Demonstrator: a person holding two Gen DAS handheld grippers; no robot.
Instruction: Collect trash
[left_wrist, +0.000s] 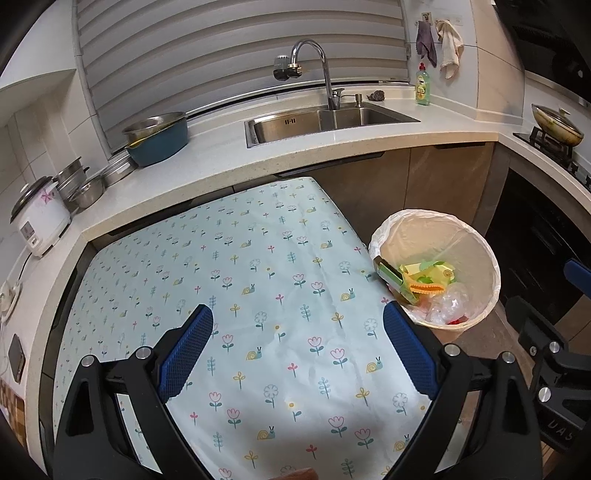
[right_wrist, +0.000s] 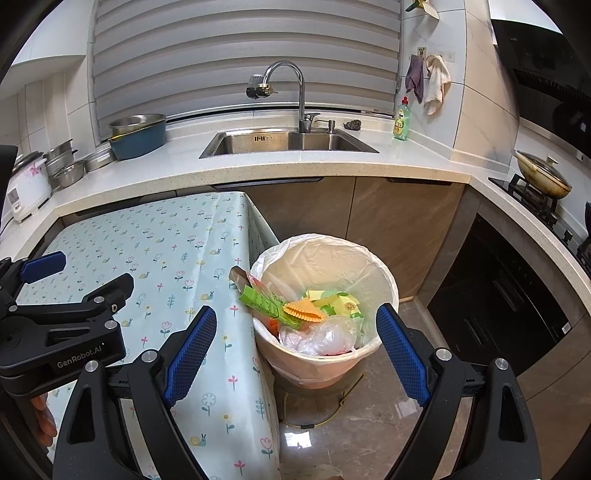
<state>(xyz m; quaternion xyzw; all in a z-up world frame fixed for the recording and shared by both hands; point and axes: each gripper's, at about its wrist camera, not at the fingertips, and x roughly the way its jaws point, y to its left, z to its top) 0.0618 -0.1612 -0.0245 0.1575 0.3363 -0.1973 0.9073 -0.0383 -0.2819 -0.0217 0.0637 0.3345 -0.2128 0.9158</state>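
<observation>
We judge collection complete: the flower-patterned tablecloth (left_wrist: 258, 295) is bare, the lined white bin (right_wrist: 384, 273) holds wrappers; both the left gripper (left_wrist: 297, 350) and the right gripper (right_wrist: 295, 343) gape empty

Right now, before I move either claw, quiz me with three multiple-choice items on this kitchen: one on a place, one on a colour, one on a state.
1. Where does the lined trash bin stand?
A. On the floor beside the table
B. In the sink
C. On the stove

2. What colour is the dish soap bottle?
A. Blue
B. Green with a red cap
C. White

3. How is the right claw?
A. Shut on a wrapper
B. Open and empty
C. Shut on the bin liner

Answers: A, it sits on the floor at the tablecloth's edge; B, green body, red top; B, blue pads wide apart, nothing between.
</observation>
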